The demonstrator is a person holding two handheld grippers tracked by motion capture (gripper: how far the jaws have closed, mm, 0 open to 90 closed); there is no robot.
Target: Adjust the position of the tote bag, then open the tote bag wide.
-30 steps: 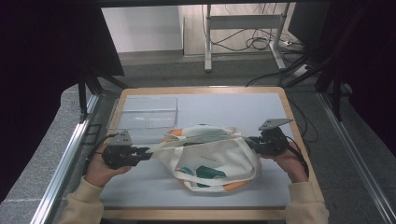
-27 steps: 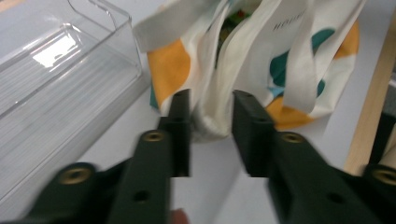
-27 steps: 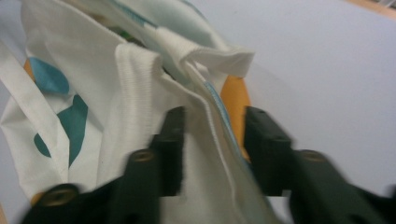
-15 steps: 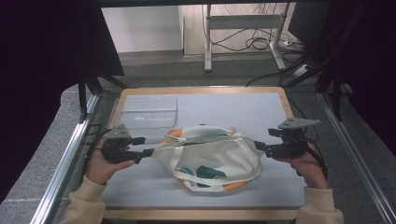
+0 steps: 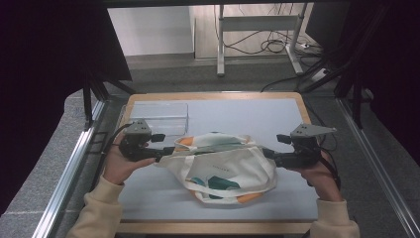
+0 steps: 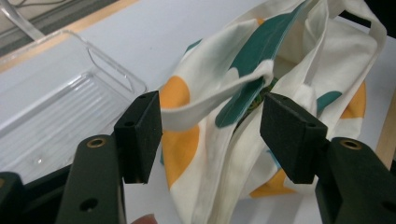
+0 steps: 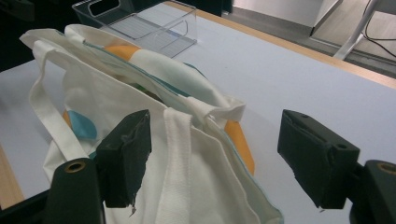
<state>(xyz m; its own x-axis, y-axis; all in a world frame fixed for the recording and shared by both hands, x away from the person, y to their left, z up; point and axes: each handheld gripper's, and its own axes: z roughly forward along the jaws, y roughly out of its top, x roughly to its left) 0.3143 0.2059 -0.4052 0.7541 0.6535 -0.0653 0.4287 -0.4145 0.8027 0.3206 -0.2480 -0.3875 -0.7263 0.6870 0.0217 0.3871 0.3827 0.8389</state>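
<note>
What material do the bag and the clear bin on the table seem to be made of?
The bag looks like soft woven cloth, perhaps cotton canvas, matte: it folds and creases, and its straps are stitched bands. The bin looks like hard clear plastic, glossy: the table shows through its walls, its edges catch light, and its floor is ribbed.

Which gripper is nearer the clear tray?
The left gripper, at the tote bag's left end. The clear tray sits just beyond it on the table; the right gripper is across the bag, farther away.
</note>
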